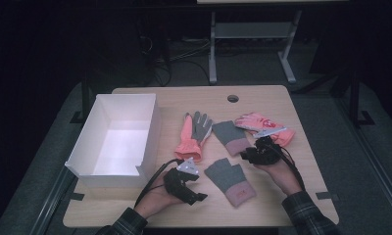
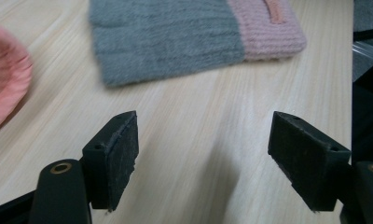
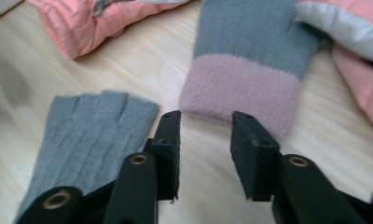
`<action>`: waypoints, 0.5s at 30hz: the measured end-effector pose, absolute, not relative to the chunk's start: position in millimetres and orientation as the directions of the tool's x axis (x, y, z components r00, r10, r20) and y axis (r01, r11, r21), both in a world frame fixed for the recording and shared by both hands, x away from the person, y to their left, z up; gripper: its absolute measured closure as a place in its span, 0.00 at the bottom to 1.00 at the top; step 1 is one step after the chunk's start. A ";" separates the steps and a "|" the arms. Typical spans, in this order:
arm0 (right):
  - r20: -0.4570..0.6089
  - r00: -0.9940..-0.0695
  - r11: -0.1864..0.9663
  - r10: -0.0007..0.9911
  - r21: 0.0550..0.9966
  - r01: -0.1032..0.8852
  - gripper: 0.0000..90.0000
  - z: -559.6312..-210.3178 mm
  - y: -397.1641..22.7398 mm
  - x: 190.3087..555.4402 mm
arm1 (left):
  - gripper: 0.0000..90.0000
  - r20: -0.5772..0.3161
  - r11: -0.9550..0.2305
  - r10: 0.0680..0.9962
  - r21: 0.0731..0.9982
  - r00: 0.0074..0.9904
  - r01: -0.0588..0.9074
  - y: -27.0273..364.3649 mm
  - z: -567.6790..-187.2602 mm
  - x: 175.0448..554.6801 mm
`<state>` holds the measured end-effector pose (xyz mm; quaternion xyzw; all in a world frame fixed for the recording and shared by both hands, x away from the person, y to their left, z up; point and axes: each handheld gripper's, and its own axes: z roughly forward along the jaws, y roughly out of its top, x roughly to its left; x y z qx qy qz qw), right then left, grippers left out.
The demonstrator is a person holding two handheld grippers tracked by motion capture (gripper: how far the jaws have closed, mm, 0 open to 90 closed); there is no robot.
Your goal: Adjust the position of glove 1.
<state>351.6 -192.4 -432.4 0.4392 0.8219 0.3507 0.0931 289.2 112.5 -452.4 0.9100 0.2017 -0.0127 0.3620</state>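
Where the right hand-held gripper (image 1: 255, 152) sits, it partly hides the pink glove (image 1: 255, 122).

A pale wood grain is shown by the worktop (image 1: 262, 205). The box (image 1: 116, 139) at nine o'clock is white. Two knitted gloves (image 1: 231, 180) (image 1: 230, 136) are banded grey and pink; the others (image 1: 193, 134) (image 1: 263, 126) are coloured salmon with grey. The tongs (image 2: 203, 158) are black.
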 end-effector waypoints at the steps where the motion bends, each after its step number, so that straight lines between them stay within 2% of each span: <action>1: 0.162 -0.590 0.360 0.791 0.658 0.662 0.69 -431.5 -192.3 354.1 | 0.27 -0.168 -0.659 0.360 0.650 0.918 0.378 114.1 -452.9 289.5; 11: 0.184 -0.553 0.301 0.812 0.681 0.667 0.70 -422.5 -185.5 392.2 | 0.27 -0.141 -0.648 0.376 0.666 0.916 0.369 115.4 -453.1 291.1; 15: 0.192 -0.530 0.288 0.826 0.664 0.690 0.70 -424.9 -176.3 406.5 | 0.27 -0.128 -0.660 0.365 0.663 0.922 0.353 113.3 -453.4 290.1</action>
